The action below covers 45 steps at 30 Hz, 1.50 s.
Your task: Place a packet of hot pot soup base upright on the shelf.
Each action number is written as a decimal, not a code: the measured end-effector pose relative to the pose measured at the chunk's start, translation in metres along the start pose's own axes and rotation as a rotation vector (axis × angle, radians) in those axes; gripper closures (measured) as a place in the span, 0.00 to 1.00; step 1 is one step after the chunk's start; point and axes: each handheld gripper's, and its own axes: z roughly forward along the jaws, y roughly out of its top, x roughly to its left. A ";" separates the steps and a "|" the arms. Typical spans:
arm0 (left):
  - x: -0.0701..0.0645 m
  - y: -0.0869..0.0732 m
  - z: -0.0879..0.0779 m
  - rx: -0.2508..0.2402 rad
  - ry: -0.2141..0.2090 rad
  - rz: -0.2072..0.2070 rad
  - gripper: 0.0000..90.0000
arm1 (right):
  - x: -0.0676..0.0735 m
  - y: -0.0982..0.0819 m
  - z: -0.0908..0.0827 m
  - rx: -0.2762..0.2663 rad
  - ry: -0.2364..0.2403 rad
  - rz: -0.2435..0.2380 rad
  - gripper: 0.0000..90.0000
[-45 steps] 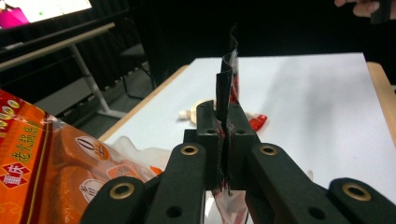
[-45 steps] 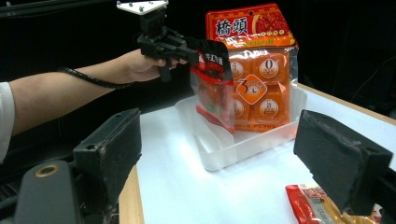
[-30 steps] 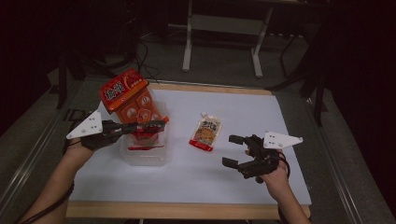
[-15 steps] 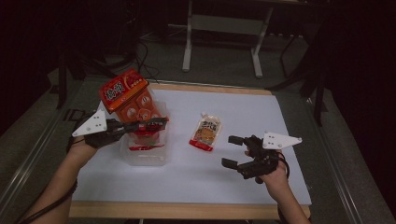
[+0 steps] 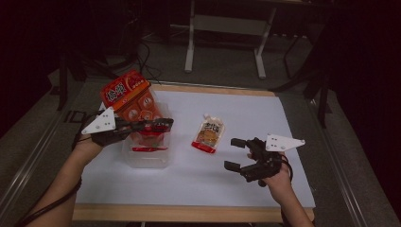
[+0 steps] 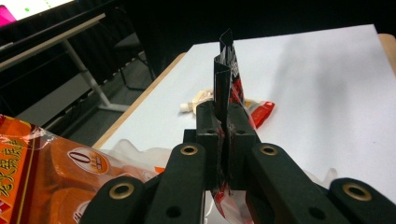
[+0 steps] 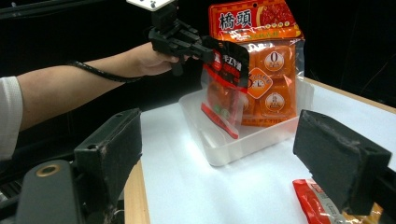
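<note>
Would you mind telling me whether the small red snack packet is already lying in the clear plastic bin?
Not yet: the small red snack packet hangs upright from the shut left hand-held gripper, its lower end dipping into the clear plastic bin.

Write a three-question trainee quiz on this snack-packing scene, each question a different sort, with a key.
1. True or false: the left gripper is shut on the top edge of a red and clear packet.
2. Multiple choice: where does the big orange bag stand? A) flat on the table beside the bin B) upright in the clear bin C) in the right gripper
3. Fill in: the right gripper has its fingers ____ and holds nothing, with a pouch lying on the white table between it and the bin.

Key: 1 true; 2 B; 3 open
</note>
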 end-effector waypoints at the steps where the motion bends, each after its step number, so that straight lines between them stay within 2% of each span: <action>1: 0.002 0.001 0.002 0.010 -0.004 0.004 0.97 | 0.000 0.000 0.000 -0.001 -0.001 0.000 0.17; 3: 0.002 0.001 0.004 0.015 0.003 0.015 0.97 | -0.001 -0.001 -0.001 -0.002 0.000 0.001 0.17; 6: 0.001 -0.003 0.005 0.014 -0.004 0.007 0.97 | -0.001 -0.001 -0.001 0.001 0.000 0.002 0.17; 11: -0.002 -0.013 0.005 0.011 -0.014 -0.019 0.97 | -0.001 -0.001 -0.001 0.001 -0.002 0.003 0.17; 14: -0.003 -0.022 0.002 -0.033 -0.011 -0.061 0.97 | -0.001 0.000 -0.001 -0.002 -0.001 0.003 0.17; 21: -0.008 -0.033 0.001 -0.036 -0.022 -0.065 0.97 | -0.001 0.000 0.000 -0.004 0.001 0.003 0.17; 28: -0.014 -0.047 0.006 -0.042 -0.035 -0.092 0.97 | -0.001 -0.001 -0.001 -0.001 0.000 0.006 0.17; 32: -0.014 -0.055 0.003 -0.069 -0.039 -0.117 0.97 | -0.001 -0.001 -0.002 -0.003 -0.001 0.008 0.17; 35: -0.013 -0.060 0.001 -0.072 -0.037 -0.128 0.96 | -0.002 -0.001 -0.002 -0.002 -0.004 0.006 0.21; 41: -0.011 -0.069 -0.002 -0.066 -0.021 -0.145 0.96 | -0.002 -0.001 -0.002 0.002 -0.014 0.004 0.21; 45: -0.010 -0.069 -0.002 -0.066 -0.020 -0.171 0.95 | -0.003 -0.002 -0.001 0.005 -0.016 0.005 0.20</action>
